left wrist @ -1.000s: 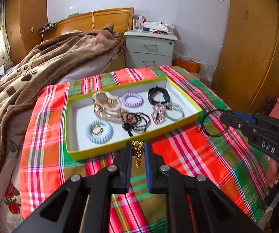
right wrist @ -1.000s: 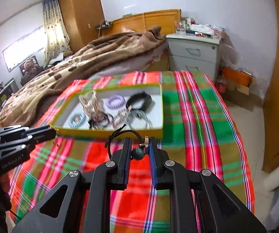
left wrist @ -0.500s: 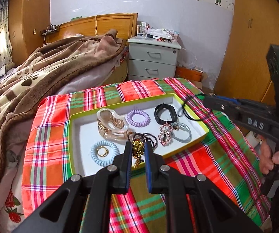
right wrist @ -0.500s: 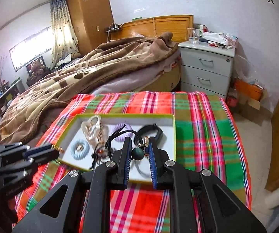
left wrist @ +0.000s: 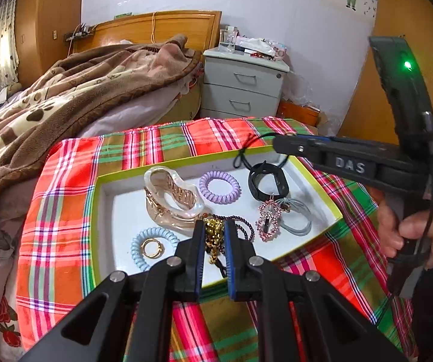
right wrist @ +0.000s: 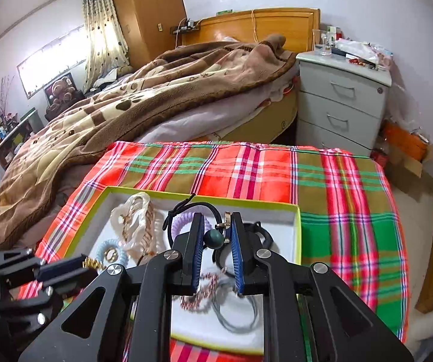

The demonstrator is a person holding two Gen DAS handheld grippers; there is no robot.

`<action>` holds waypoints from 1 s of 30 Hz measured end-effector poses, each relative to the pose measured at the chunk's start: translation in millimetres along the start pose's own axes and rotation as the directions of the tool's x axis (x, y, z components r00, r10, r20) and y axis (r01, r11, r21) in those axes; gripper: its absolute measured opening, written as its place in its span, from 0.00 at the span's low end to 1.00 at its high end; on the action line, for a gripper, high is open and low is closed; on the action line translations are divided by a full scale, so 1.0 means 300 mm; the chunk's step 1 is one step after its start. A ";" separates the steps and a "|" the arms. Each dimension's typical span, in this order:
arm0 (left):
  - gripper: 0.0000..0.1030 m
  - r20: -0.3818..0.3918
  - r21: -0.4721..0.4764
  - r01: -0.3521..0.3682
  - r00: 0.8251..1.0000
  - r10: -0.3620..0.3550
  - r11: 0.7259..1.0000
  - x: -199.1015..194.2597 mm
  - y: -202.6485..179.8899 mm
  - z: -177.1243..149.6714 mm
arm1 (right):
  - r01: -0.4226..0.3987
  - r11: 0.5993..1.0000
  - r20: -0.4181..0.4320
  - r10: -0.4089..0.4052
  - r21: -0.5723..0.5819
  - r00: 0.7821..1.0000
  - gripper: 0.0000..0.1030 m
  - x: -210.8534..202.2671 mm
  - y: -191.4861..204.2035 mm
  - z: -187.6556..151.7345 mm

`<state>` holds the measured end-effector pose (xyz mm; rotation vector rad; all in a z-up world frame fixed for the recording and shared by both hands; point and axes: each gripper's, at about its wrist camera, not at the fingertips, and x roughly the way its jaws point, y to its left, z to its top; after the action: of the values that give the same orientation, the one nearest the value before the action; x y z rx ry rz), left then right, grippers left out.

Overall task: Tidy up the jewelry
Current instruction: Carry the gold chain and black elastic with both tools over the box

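**Two pieces left to drop as the tray fills up**

While most of the jewelry is already lying inside the green-rimmed tray (left wrist: 316,182), two pieces are hanging in the claws above it. The left claw (left wrist: 213,241) is clenching a gold chain (left wrist: 213,233) over the tray's near edge, just beside the blue coil band (left wrist: 153,247) with a gold ring (left wrist: 153,248) sitting in it. The right claw (right wrist: 214,238) is gripping a black cord hair tie (right wrist: 186,211) by its dark green bead (right wrist: 211,237), holding it over the tray's far right corner, above the black band (left wrist: 266,181).

Sitting in the tray are a pearly hair claw clip (left wrist: 171,196), a lilac coil band (left wrist: 219,187), a pink rhinestone clip (left wrist: 267,220), grey hair ties (left wrist: 297,217) and dark beads (left wrist: 243,226).

Judging by this, the task is nearing its end: the plaid cloth (left wrist: 59,211) covering the worktop is showing no loose pieces in either view, so only releasing these two items seems to be remaining. Whether more jewelry is waiting out of frame cannot be told.
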<state>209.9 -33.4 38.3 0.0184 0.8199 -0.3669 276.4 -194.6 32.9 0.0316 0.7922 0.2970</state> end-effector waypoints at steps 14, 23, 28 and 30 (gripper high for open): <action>0.13 -0.067 -0.003 0.041 0.997 -0.041 0.999 0.135 -0.052 0.001 | -0.028 1.000 -0.090 0.026 -0.015 0.996 0.17 0.173 -0.008 0.009; 0.13 -0.106 -0.006 0.033 0.994 -0.034 0.999 0.184 -0.064 -0.008 | -0.016 1.000 -0.132 0.012 -0.025 0.991 0.17 0.240 -0.025 -0.007; 0.13 -0.116 0.009 0.029 0.993 -0.027 1.000 0.194 -0.075 -0.014 | 0.011 0.997 -0.125 -0.020 -0.074 0.992 0.17 0.243 -0.011 -0.002; 0.13 -0.120 0.006 0.029 0.992 -0.029 1.000 0.199 -0.073 -0.012 | 0.012 0.997 -0.124 -0.021 -0.077 0.992 0.17 0.245 -0.010 0.001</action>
<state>237.5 -72.0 -4.2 0.0362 0.9378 -0.3994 325.9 -177.4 -18.5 -0.0661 0.9037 0.3156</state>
